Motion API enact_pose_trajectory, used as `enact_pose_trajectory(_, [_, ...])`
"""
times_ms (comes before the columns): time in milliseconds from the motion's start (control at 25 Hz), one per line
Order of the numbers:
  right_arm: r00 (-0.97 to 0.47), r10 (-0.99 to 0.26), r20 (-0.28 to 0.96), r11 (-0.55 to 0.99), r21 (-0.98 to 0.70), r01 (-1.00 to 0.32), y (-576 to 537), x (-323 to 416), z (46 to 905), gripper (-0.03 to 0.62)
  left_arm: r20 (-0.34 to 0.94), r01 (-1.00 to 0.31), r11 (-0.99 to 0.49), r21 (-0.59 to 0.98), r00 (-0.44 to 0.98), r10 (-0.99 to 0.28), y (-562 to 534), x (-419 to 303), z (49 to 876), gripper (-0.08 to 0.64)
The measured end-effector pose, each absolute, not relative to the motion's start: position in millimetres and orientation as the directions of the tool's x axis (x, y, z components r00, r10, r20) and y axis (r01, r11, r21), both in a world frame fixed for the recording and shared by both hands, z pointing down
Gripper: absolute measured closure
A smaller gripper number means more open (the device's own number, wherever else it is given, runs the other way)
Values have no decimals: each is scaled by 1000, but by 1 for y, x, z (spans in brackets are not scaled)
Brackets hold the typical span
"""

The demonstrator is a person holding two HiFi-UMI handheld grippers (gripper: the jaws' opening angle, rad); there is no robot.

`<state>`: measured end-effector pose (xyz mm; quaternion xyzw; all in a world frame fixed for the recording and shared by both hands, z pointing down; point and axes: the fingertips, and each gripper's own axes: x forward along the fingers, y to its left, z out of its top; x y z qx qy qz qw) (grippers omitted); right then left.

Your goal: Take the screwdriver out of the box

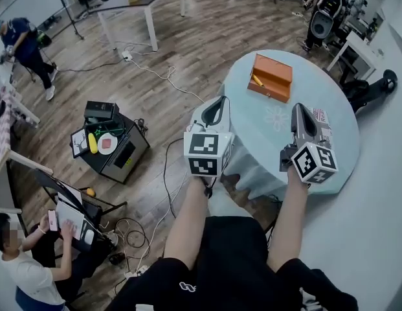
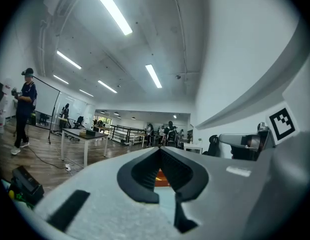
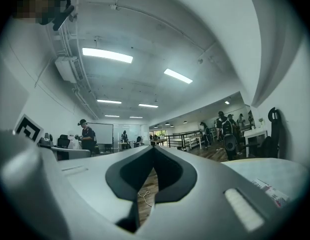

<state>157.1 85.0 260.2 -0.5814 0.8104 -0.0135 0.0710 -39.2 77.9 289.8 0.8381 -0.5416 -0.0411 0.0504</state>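
An open orange box (image 1: 270, 77) lies on the far side of the round table (image 1: 336, 109), which has a pale teal cloth. A yellow-handled screwdriver (image 1: 257, 80) rests at the box's left end. My left gripper (image 1: 221, 101) hovers over the table's near-left edge, short of the box, its jaws shut on nothing. My right gripper (image 1: 299, 107) is held over the near-right part of the table, also shut and empty. In the left gripper view the left gripper (image 2: 159, 150) has its tips touching, and a slice of the orange box (image 2: 161, 176) shows through the gap below them. In the right gripper view the right gripper (image 3: 154, 148) points past the table at the wooden floor.
A printed leaflet (image 1: 319, 116) lies on the table by the right gripper. On the floor to the left stands a low black cart (image 1: 116, 149) with small items, with cables (image 1: 155, 70) trailing nearby. A person (image 1: 26, 264) sits at lower left; another person (image 1: 22, 44) stands at upper left.
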Motion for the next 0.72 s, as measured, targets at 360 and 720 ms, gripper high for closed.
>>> enact_pose_trajectory(360, [-222, -975, -11, 221, -126, -967, -53, 193, 297, 581, 85, -886, -432, 168, 450, -889, -57, -23, 340, 557])
enact_pose_trajectory(720, [-219, -976, 3, 213, -219, -952, -236, 199, 345, 581, 207, -898, -428, 105, 441, -873, -229, -8, 381, 557])
